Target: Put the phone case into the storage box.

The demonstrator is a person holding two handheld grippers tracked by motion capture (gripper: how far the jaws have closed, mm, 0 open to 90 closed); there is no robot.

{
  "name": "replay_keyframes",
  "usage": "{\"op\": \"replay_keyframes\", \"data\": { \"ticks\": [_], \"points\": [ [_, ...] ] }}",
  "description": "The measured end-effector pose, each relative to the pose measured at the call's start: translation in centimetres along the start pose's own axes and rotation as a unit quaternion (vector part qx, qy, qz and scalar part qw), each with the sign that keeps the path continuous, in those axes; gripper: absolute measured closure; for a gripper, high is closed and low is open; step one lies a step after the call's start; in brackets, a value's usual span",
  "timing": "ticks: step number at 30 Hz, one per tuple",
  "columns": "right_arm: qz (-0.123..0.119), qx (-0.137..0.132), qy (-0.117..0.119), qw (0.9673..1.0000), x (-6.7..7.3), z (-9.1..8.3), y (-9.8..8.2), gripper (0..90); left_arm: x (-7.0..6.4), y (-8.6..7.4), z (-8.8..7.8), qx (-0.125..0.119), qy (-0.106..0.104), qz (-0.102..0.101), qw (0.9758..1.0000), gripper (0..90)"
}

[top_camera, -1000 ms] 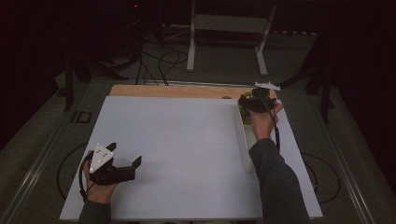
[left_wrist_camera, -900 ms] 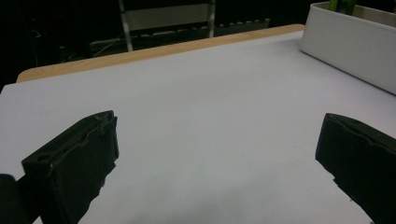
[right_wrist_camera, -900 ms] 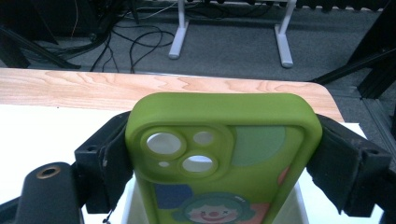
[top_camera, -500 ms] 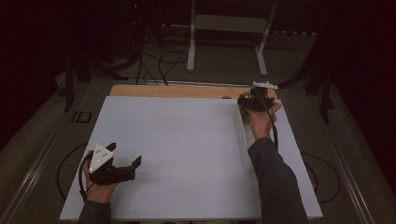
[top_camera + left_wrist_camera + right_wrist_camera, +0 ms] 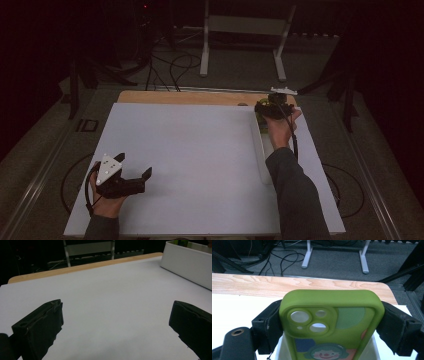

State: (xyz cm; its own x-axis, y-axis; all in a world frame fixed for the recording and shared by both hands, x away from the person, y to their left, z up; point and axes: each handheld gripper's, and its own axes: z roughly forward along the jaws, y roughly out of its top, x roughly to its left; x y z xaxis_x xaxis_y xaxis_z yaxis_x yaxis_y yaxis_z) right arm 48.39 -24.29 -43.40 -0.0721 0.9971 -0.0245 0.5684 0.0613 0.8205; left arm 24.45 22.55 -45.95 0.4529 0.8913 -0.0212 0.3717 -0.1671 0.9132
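Note:
My right gripper (image 5: pixel 332 326) is shut on a green phone case (image 5: pixel 332 312), one jaw on each long side. The case has camera cut-outs and a cartoon face, and its back faces the camera. In the high view the right gripper (image 5: pixel 268 108) is at the table's far right, over the far end of a long white bin (image 5: pixel 260 150). My left gripper (image 5: pixel 134 165) rests near the front left of the white board (image 5: pixel 190 150). It is open, and its jaws (image 5: pixel 116 322) have only bare board between them.
The white bin (image 5: pixel 185 262) runs along the right side of the board, with something green inside its far end. A strip of wooden table edge (image 5: pixel 185 97) shows beyond the board. Cables and a metal stand (image 5: pixel 240 30) are on the floor behind.

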Motion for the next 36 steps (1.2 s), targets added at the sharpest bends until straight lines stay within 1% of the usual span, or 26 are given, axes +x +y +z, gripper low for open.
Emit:
{"op": "replay_keyframes", "data": {
  "ticks": [15,30,36],
  "points": [
    [-0.001,0.002,-0.004,1.0,0.16,0.28,0.16,14.8,0.0,-0.05,0.05,0.001,-0.001,-0.001,1.0,0.1],
    [0.004,-0.001,-0.007,1.0,0.08,0.46,0.2,14.6,-0.05,-0.1,0.15,0.003,-0.003,-0.002,1.0,0.1],
    [0.0,-0.001,-0.007,1.0,0.17,0.58,0.2,14.6,-0.05,-0.13,0.15,0.003,-0.003,-0.002,1.0,0.1]
  ]
}}
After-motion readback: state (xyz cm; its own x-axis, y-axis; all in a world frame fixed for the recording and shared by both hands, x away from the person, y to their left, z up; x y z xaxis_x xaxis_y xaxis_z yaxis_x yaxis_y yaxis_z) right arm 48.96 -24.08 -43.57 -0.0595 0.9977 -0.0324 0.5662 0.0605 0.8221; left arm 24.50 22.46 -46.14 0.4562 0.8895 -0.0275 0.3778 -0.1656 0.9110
